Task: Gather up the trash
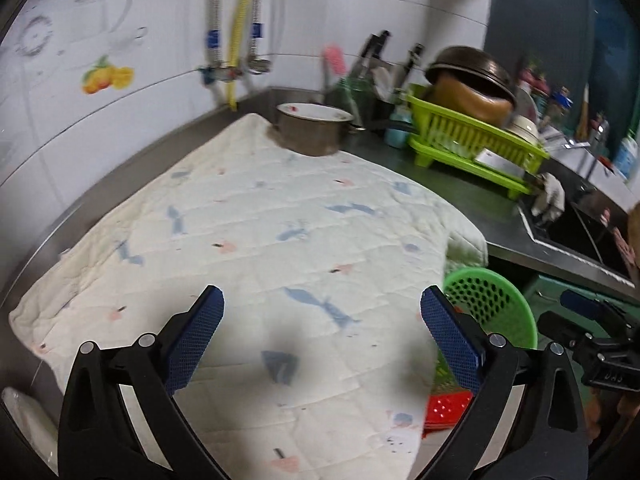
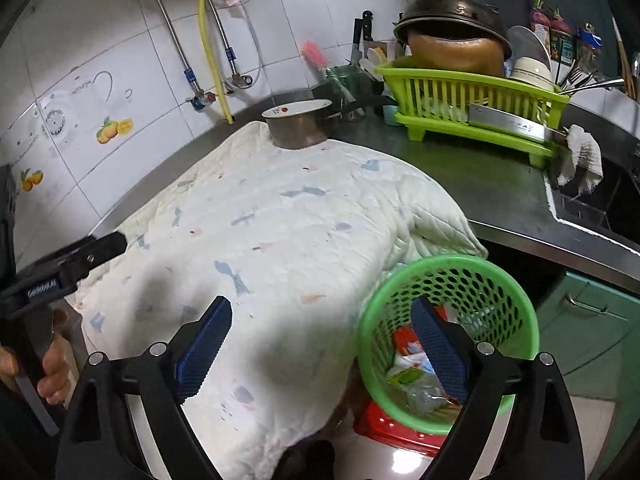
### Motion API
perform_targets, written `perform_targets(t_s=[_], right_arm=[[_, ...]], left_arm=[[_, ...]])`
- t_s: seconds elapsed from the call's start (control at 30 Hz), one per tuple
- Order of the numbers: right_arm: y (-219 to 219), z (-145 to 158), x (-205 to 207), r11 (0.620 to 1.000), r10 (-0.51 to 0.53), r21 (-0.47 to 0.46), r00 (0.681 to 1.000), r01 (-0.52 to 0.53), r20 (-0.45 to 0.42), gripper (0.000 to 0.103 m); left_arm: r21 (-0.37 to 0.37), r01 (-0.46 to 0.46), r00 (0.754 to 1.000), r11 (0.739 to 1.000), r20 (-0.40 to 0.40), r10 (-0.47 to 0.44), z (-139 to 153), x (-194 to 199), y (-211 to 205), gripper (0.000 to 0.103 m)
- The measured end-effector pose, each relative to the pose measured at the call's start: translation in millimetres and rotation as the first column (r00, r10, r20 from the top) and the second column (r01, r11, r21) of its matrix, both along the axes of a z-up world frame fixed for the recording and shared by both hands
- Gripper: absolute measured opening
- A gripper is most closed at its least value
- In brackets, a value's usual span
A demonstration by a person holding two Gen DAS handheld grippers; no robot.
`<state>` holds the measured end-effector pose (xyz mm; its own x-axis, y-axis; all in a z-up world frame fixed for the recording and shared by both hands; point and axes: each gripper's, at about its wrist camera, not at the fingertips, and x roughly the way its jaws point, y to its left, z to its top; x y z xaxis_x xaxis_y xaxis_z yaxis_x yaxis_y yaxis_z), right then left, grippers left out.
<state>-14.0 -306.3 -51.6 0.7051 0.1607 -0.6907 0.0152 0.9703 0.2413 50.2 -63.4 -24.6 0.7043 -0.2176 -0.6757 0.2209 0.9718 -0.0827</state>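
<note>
A green perforated basket (image 2: 496, 292) stands beside the counter's front right edge, on a red stool (image 2: 394, 432). It holds crumpled wrappers (image 2: 408, 368). It also shows in the left wrist view (image 1: 500, 312). My right gripper (image 2: 322, 344) is open and empty, its right finger over the basket's mouth. My left gripper (image 1: 322, 336) is open and empty above the white quilted cloth (image 1: 256, 248). The cloth (image 2: 272, 240) covers the counter. The left gripper's body also shows at the left edge of the right wrist view (image 2: 60, 264).
A steel pot (image 2: 298, 126) sits on the cloth's far corner. A lime dish rack (image 2: 472, 96) with pans and a cleaver stands at the back right. A sink (image 2: 600, 200) with a rag lies at the right. Tiled wall with pipes runs behind.
</note>
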Motion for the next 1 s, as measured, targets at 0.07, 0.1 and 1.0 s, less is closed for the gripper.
perform_targets(t_s=[0.07,0.1,1.0], right_arm=[[7,4,4,1.0,0.01,-0.005,1.0,-0.01,0.008,0.088],[11,6,6,1.0,0.017,-0.009,1.0,-0.017,0.013,0.088],[38,20,3,0.998,0.044,-0.049,0.998,-0.042,0.041,0.091]], left_arm=[[0.001,-0.02,1.0,1.0,0.009,0.02,3,-2,9,0.098],[0.004,-0.031,0.999,1.0,0.016,0.031,5,-3,13,0.098],[0.013,-0.061,0.998,0.998,0.008,0.061,-1,-27,40,0.098]])
